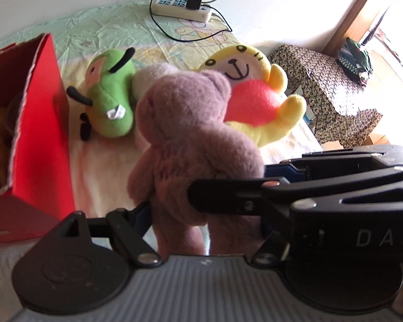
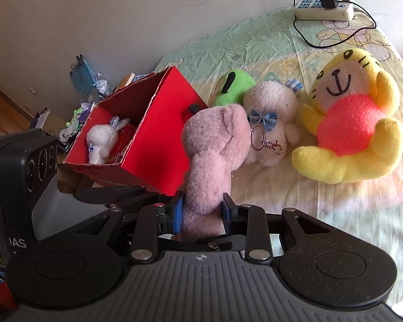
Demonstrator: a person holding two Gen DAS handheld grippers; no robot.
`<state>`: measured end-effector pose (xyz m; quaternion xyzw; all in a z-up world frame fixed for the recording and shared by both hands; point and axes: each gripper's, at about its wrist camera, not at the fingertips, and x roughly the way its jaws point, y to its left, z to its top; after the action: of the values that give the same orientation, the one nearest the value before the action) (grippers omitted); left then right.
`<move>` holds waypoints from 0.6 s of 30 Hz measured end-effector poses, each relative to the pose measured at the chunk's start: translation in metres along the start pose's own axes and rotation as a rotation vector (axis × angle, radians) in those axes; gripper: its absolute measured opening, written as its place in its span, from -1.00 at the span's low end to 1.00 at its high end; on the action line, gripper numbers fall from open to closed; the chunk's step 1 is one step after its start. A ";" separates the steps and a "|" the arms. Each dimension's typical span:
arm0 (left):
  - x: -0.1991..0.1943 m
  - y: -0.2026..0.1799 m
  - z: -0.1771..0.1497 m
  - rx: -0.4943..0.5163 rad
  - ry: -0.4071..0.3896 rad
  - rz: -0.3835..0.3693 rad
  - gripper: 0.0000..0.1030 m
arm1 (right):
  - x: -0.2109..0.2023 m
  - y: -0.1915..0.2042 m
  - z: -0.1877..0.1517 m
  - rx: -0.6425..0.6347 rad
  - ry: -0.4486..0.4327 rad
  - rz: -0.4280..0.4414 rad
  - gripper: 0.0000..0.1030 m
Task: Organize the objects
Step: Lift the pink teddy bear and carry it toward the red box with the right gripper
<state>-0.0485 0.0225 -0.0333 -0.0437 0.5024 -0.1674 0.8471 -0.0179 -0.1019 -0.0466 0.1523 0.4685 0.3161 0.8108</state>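
Observation:
A pink plush bear (image 1: 190, 139) is held upright above the bed by both grippers. My left gripper (image 1: 174, 209) is shut on its lower body. My right gripper (image 2: 201, 210) is shut on the same pink bear (image 2: 215, 155); its arm shows in the left wrist view (image 1: 335, 187). A red cardboard box (image 1: 37, 139) stands at the left; in the right wrist view the box (image 2: 158, 145) holds a white bunny (image 2: 102, 142). On the bed lie a green plush (image 1: 110, 99), a yellow cat plush (image 2: 354, 123) and a pale bear with a blue bow (image 2: 271, 112).
A white power strip (image 1: 181, 8) with a black charger and cables lies at the bed's far edge. A stool with a patterned cover (image 1: 333, 88) stands right of the bed. Clutter (image 2: 83, 86) sits on the floor beyond the box.

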 end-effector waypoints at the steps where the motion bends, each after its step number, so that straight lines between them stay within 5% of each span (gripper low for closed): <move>1: -0.003 0.002 -0.004 0.012 0.005 -0.002 0.41 | 0.002 0.004 -0.003 0.010 0.004 -0.001 -0.39; 18: -0.069 0.074 -0.060 0.131 0.099 -0.068 0.41 | 0.042 0.094 -0.035 0.053 0.125 0.041 -0.39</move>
<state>-0.1132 0.1200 -0.0234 0.0031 0.5300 -0.2306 0.8161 -0.0680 -0.0054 -0.0411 0.1633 0.5234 0.3290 0.7689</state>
